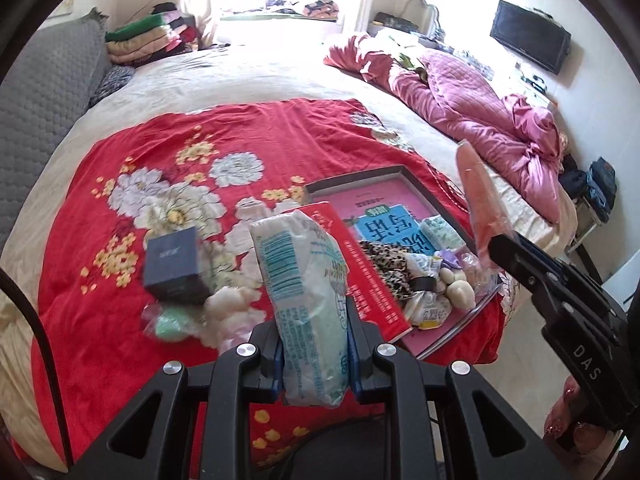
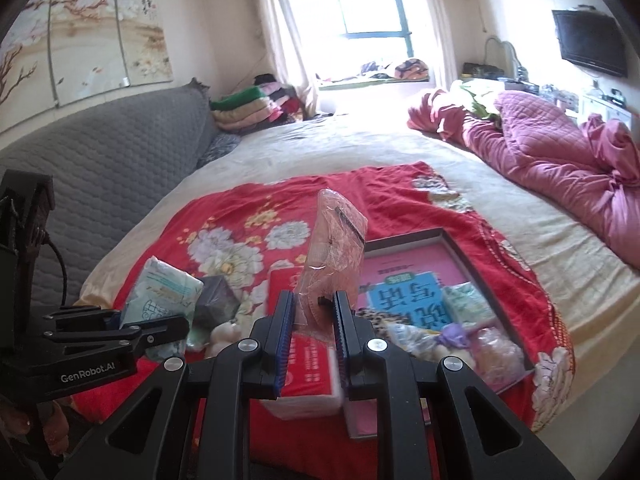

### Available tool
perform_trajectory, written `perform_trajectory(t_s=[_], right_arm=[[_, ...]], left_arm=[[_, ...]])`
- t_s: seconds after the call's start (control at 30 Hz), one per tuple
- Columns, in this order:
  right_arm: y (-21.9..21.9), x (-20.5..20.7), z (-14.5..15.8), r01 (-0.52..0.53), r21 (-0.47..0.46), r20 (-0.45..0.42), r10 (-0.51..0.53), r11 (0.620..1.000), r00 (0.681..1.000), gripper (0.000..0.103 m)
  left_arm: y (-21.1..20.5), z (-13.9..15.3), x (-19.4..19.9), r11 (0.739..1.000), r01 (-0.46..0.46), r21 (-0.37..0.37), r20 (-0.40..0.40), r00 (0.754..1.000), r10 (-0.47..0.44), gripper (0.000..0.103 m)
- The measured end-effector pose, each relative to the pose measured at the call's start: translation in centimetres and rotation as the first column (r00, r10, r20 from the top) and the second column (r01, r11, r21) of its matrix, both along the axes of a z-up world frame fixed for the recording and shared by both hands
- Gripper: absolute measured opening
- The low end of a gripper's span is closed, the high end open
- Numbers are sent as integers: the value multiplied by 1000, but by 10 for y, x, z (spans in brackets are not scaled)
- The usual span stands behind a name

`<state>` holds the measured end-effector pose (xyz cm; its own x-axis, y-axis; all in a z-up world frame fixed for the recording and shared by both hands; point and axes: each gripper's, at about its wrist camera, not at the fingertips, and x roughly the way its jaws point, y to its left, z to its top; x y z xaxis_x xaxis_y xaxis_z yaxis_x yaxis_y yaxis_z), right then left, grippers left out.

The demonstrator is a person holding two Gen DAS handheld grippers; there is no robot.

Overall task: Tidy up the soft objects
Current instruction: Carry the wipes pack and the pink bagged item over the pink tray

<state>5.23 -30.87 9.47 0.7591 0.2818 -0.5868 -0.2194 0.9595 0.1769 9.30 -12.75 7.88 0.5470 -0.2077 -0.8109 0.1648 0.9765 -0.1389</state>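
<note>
Left wrist view: left gripper (image 1: 316, 344) clamped on a white-and-teal plastic-wrapped tissue pack (image 1: 306, 280), held upright, raised above the red floral bedspread (image 1: 192, 152). Landmark: shallow dark-rimmed box lid with pink printed inside (image 1: 384, 196), lying on the bedspread. Just left of the lid, a red-covered paper pack (image 1: 360, 272), partly hidden behind the tissue pack. Inside the lid, near end: leopard-print cloth (image 1: 386, 266), small pale green packet (image 1: 440, 232), cream round soft pieces (image 1: 460, 288). Well left of the lid: small dark blue square box (image 1: 174, 266), blurred; near it a white fluffy item (image 1: 230, 304) and a green soft item in clear wrap (image 1: 170, 322). Right of the lid: right gripper (image 1: 500, 248), pinching a salmon-pink flat pack in clear wrap (image 1: 476, 196), lifted clear of the bed.

Right wrist view: right gripper (image 2: 314, 320) closed on the lower edge of the salmon-pink pack (image 2: 334, 240), pack standing upright, left of the lid (image 2: 456, 240). Red paper pack (image 2: 304, 364) directly beneath the fingers (image 2: 284, 332). Left gripper (image 2: 120, 320) well left of the lid, gripping the tissue pack (image 2: 160, 296). Dark box (image 2: 216, 298) between the two packs. Green packet (image 2: 466, 298) inside the lid.
</note>
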Motion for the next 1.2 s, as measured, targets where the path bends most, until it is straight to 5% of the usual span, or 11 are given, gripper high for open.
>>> perform_trajectory(t_s=[0.57,1.2], right_arm=[[-92,-5,-2,203,-12,3,-203,979,979,20],[-92,14,-39,176,-23,-64,-177,984,982,20]], left_arm=[[-80,-11,25,987,158,40,-20,987,-157,24],[-115,-60,68,978,204,53,-116,974,-197,24]])
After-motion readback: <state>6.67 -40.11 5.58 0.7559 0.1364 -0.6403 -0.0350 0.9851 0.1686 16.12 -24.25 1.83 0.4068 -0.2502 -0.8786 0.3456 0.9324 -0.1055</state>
